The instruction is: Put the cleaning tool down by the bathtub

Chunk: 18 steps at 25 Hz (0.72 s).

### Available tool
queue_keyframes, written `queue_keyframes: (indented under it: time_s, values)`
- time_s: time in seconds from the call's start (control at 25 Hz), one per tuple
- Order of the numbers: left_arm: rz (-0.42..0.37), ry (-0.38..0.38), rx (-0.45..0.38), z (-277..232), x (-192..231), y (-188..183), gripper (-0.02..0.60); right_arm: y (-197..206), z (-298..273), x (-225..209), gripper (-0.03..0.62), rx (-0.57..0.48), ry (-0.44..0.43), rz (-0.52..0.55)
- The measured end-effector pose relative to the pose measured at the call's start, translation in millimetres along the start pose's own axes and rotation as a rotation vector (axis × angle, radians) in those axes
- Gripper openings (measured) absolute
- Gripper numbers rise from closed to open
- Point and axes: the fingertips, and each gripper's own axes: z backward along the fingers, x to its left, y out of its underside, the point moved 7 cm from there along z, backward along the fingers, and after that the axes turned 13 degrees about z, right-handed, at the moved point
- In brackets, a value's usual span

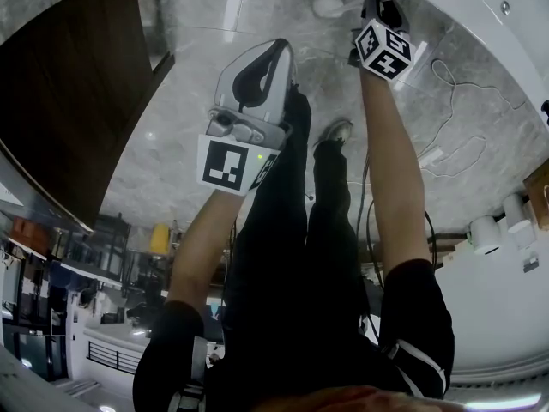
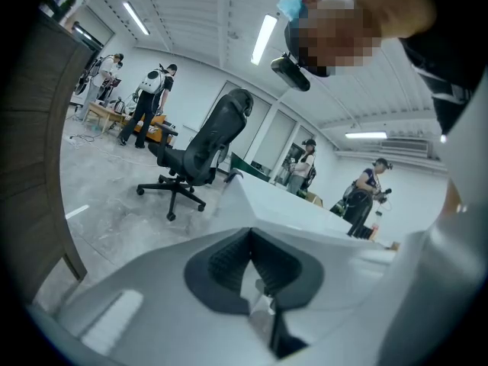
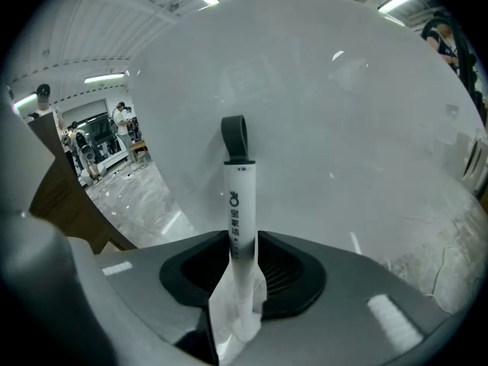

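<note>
The cleaning tool's white handle (image 3: 238, 204), with dark print and a black hanging loop (image 3: 233, 137) at its end, stands upright between the jaws of my right gripper (image 3: 240, 284), which looks shut on it. Right behind it is the white bathtub wall (image 3: 343, 128). In the head view the right gripper (image 1: 382, 3) is held far out, low beside the bathtub's rim (image 1: 493, 24); the tool itself is hidden there. A white round object (image 1: 328, 5) lies on the floor just left of it. My left gripper (image 1: 279, 54) hangs over the marble floor, shut and empty (image 2: 255, 280).
A dark wooden panel (image 1: 69, 84) stands at the left. A thin cable (image 1: 455, 136) loops over the floor by the tub. The person's legs and shoe (image 1: 336, 131) are between the arms. An office chair (image 2: 198, 155) and several people (image 2: 152, 101) are farther off.
</note>
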Motion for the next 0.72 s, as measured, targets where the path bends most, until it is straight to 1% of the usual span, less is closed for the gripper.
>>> queue_keyframes:
  time_s: [0.12, 0.4, 0.6, 0.72]
  values:
    - [-0.008, 0.002, 0.002, 1.9, -0.6, -0.1, 0.009, 7.2, 2.8, 0.6, 0.133, 0.012, -0.007, -0.002]
    - [-0.006, -0.005, -0.008, 9.4, -3.8, 0.8, 0.009, 10.3, 16.8, 3.8, 0.143, 0.006, -0.009, -0.005]
    - [-0.011, 0.002, -0.027, 16.3, -15.3, -2.9, 0.009, 6.0, 37.0, 7.1, 0.138, -0.007, -0.015, -0.008]
    - [-0.014, 0.005, -0.038, 20.6, -23.1, -5.2, 0.009, 2.4, 54.9, 10.7, 0.114, -0.010, -0.013, -0.011]
